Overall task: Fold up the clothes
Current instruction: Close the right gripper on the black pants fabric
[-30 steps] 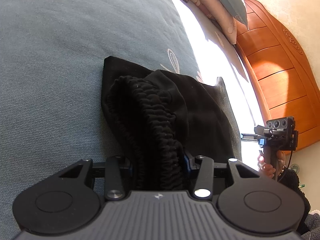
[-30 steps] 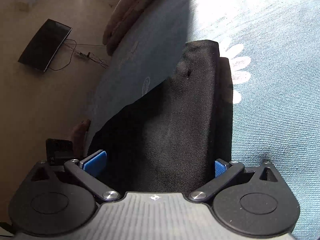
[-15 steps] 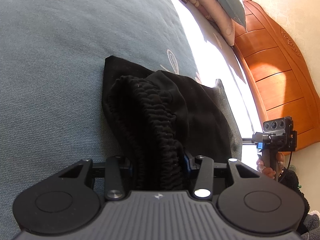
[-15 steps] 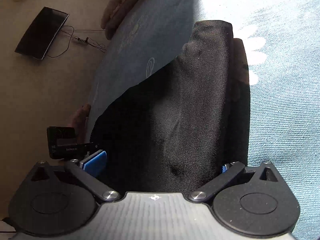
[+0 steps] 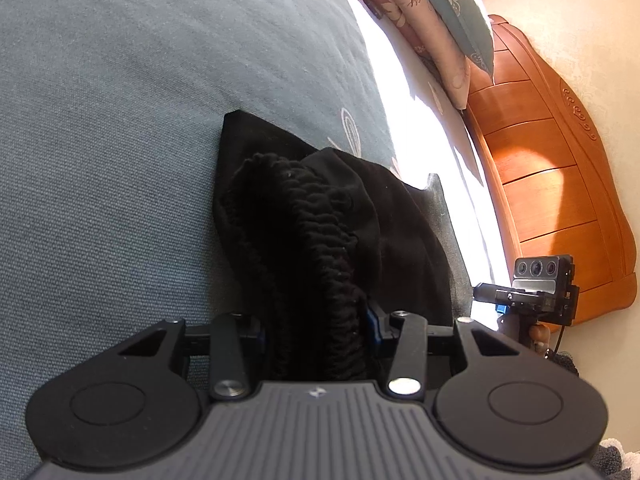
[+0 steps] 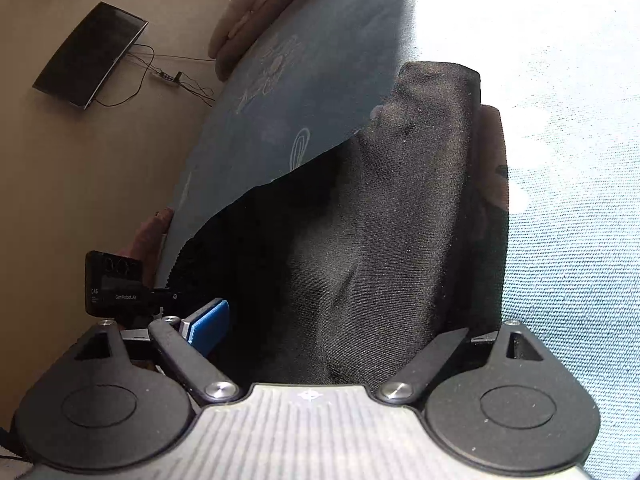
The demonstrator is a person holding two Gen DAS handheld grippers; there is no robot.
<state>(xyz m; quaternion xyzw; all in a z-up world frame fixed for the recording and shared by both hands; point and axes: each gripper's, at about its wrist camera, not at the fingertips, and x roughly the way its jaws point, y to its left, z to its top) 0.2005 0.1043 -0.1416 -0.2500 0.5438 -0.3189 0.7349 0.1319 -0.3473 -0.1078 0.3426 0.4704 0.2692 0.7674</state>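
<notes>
A black garment [image 5: 400, 240] lies in a heap on the grey-blue bedspread [image 5: 120, 120]. My left gripper [image 5: 316, 320] is shut on its ribbed elastic waistband, which bunches up between the blue pads. In the right wrist view the same garment [image 6: 380, 220] fills the gap of my right gripper [image 6: 340, 328]. Those jaws are closing. The left blue pad [image 6: 208, 324] sits at the cloth's edge and the right pad is hidden behind the fabric. Each gripper shows in the other's view: the right gripper [image 5: 536, 296] and the left gripper [image 6: 116, 288], both hand-held.
A wooden headboard [image 5: 560, 184] and stacked pillows [image 5: 440, 20] stand at the bed's far end. Strong sunlight washes out part of the bedspread [image 6: 580, 200]. Off the bed's edge are a black screen [image 6: 88, 56] with cables and beige cushions [image 6: 260, 8].
In the right wrist view the cloth has come to fill the jaw gap and now hides the right pad. The left gripper's hold on the waistband looks the same.
</notes>
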